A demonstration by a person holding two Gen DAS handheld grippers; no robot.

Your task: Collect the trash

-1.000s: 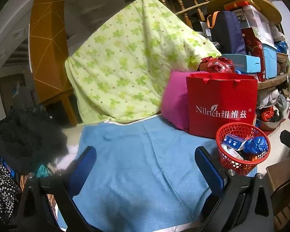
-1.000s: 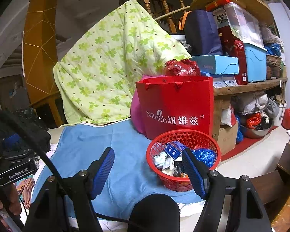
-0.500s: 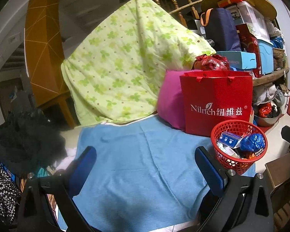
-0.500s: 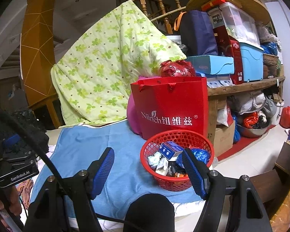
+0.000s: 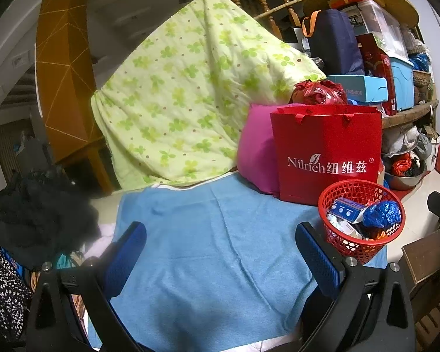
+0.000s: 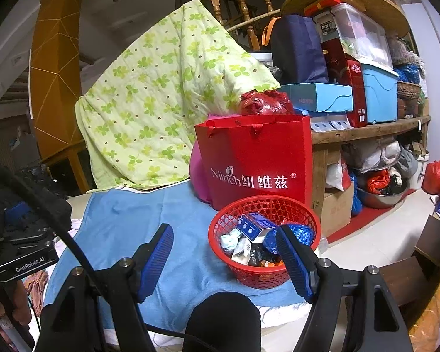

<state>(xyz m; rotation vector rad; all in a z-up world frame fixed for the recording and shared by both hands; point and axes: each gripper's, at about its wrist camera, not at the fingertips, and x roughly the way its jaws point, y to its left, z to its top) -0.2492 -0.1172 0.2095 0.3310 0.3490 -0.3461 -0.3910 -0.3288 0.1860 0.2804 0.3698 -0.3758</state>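
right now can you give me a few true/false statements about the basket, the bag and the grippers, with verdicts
1. The red basket holds trash, including a blue crumpled wrapper. True.
2. The red paper bag lies flat on the blue towel. False: it stands upright behind the basket.
3. The right hand-held gripper grips a small box. False: its jaws are open with nothing between them.
4. The left hand-held gripper is open and empty. True.
5. The basket is blue. False: it is red.
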